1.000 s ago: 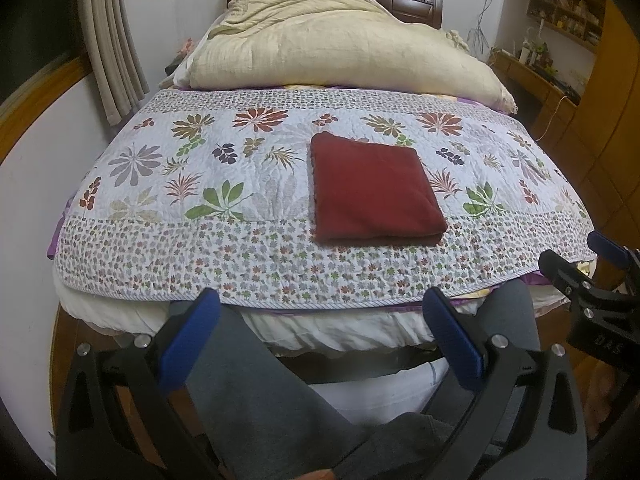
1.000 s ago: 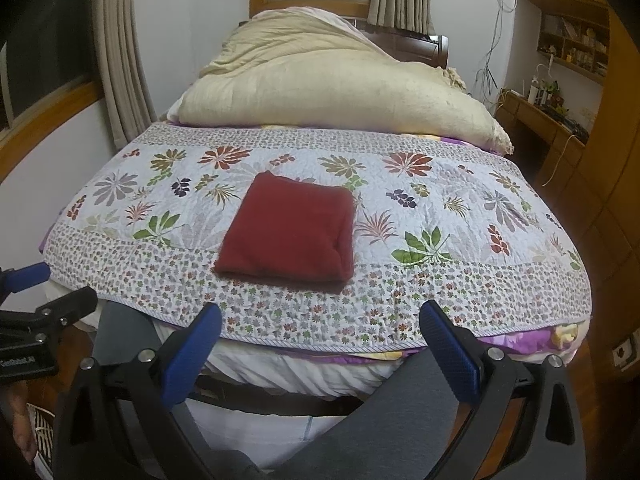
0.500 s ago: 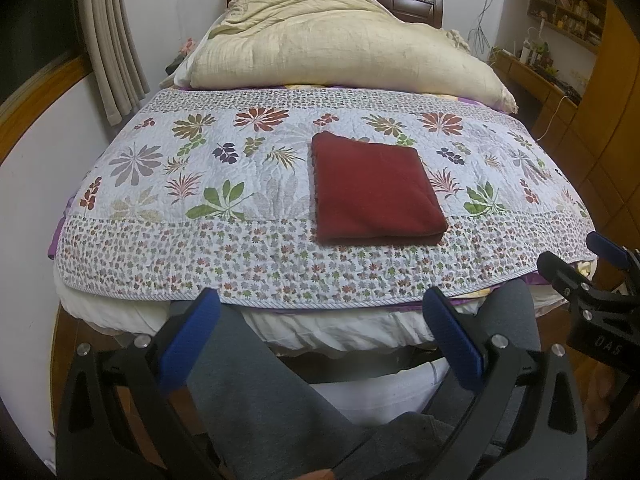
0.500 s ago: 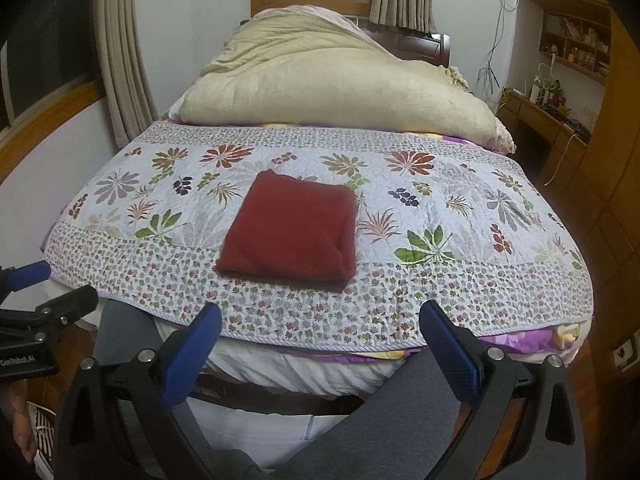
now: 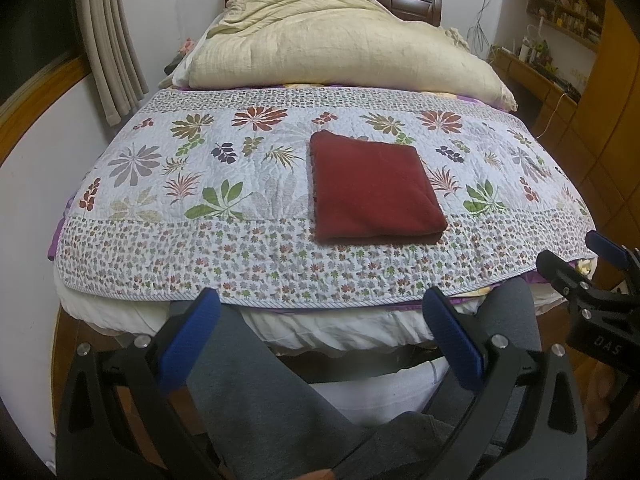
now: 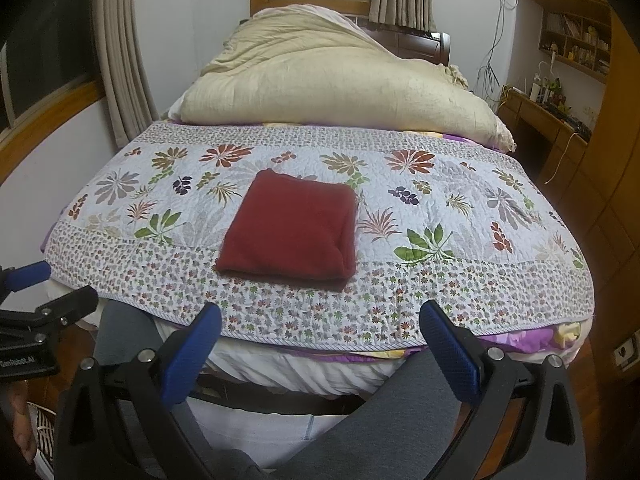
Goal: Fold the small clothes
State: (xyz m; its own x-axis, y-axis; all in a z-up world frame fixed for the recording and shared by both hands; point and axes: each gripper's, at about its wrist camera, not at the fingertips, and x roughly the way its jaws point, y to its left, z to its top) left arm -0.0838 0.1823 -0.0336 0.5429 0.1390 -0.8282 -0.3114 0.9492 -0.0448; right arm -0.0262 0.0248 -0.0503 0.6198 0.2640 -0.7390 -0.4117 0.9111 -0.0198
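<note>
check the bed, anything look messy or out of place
Nothing stands out. The red cloth lies folded into a neat square, flat on the floral quilt. The beige duvet is heaped at the head of the bed. Both grippers, left and right, are open and empty.

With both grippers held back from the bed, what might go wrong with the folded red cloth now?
The red cloth lies folded near the front edge of the quilt; a careless grab could undo it or drag it off. The left gripper and right gripper are open and close together, so they may collide.
</note>
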